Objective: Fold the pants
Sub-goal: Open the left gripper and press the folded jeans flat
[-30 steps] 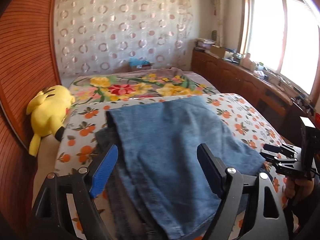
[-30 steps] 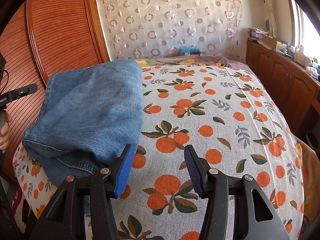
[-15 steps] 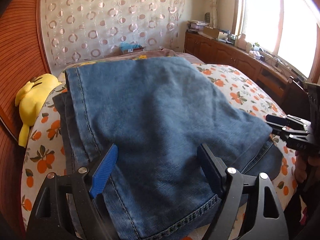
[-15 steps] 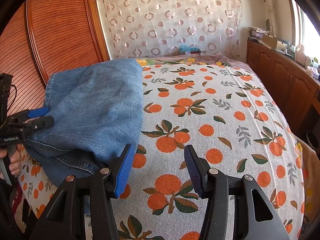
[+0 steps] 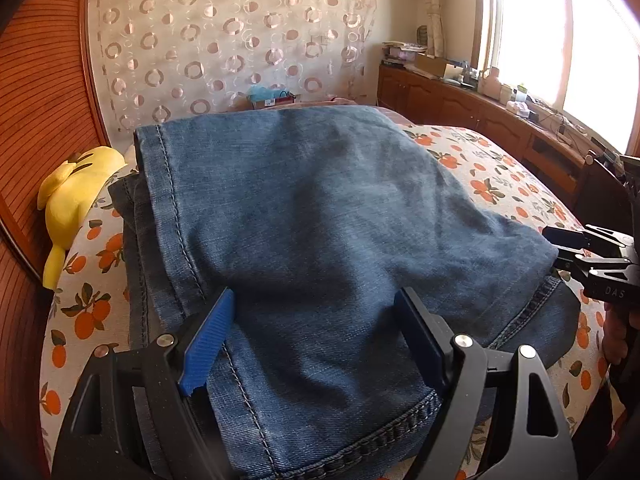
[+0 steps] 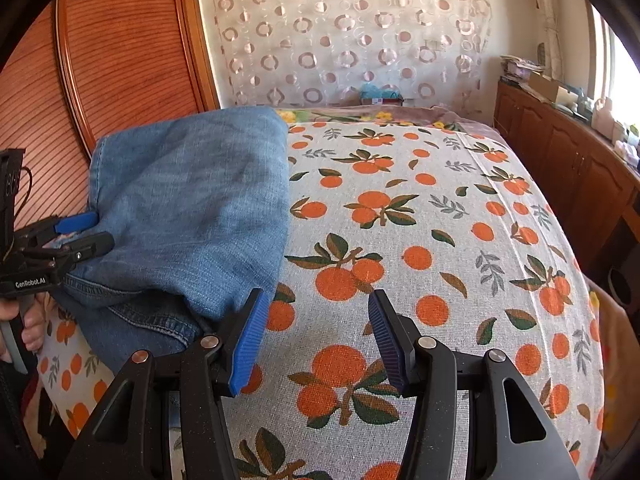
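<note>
Item: blue denim pants (image 5: 320,240), folded into a stacked bundle on the orange-print bedspread (image 6: 420,240); step judged late, tidying the last fold.

Detail: pants lie at 10 o'clock from the right gripper (image 6: 316,340), whose jaws stand half spread and empty over bare bedspread, its blue pad just beside the bundle's corner. Left gripper (image 5: 316,340) released, jaws wide, straddling the denim top without pinching. Next move likely calls for pressing flat or squaring the near hem at 6 o'clock.
</note>
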### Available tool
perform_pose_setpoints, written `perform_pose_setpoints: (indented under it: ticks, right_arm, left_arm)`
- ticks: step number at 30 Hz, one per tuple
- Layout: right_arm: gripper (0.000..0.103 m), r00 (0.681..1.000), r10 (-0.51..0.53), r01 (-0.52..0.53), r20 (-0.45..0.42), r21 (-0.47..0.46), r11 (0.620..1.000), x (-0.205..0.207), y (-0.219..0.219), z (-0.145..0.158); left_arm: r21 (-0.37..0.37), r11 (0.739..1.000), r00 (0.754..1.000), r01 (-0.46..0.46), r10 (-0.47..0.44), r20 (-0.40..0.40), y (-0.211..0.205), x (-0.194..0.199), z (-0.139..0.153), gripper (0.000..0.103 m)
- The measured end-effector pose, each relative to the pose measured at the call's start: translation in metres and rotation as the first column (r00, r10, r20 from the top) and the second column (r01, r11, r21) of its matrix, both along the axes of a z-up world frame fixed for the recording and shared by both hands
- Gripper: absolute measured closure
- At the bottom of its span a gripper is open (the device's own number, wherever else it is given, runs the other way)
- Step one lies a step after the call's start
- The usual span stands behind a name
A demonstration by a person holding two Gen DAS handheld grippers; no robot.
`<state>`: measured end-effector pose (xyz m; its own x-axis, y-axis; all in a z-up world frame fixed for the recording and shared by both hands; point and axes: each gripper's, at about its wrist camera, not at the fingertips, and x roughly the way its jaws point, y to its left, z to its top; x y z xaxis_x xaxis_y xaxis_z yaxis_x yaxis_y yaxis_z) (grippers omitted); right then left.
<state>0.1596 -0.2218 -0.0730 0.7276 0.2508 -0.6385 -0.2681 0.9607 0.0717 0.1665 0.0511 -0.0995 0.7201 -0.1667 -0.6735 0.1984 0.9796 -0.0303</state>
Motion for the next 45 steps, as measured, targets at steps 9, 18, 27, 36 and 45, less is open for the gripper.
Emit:
perform_pose_setpoints:
  ticks: [9,18,27,36,45]
  right_arm:
    - [0.049,1.000,-0.010,0.009,0.011,0.031,0.999,-0.018,-0.004,0.017]
    - [0.049,0.999,0.032,-0.032,0.026,0.013,0.999,-0.009,0.027,0.025]
    - [0.049,0.998,0.025,-0.025,-0.065,0.002,1.000,-0.004,0.029,0.001]
    - [0.076,0.995,0.082,-0.081,-0.048,0.035,0.996,-0.007,0.033,0.000]
    - [0.078,0.994,0.097,-0.095,-0.041,0.035,0.995,0.001,0.038,-0.005]
  left_arm:
    - [0.004,1.000,1.000,-0.011,0.011,-0.003,0.000,0.002,0.000,0.021]
    - [0.008,1.000,1.000,-0.012,0.012,-0.004,-0.001,0.003,-0.001,0.021]
    - [0.009,1.000,1.000,-0.017,0.017,-0.009,0.000,0.004,-0.002,0.021]
    - [-0.011,0.999,0.999,-0.037,0.037,0.027,0.004,-0.001,0.004,0.021]
    - [-0.017,0.999,0.997,0.051,-0.050,0.056,-0.022,0.013,0.057,0.021]
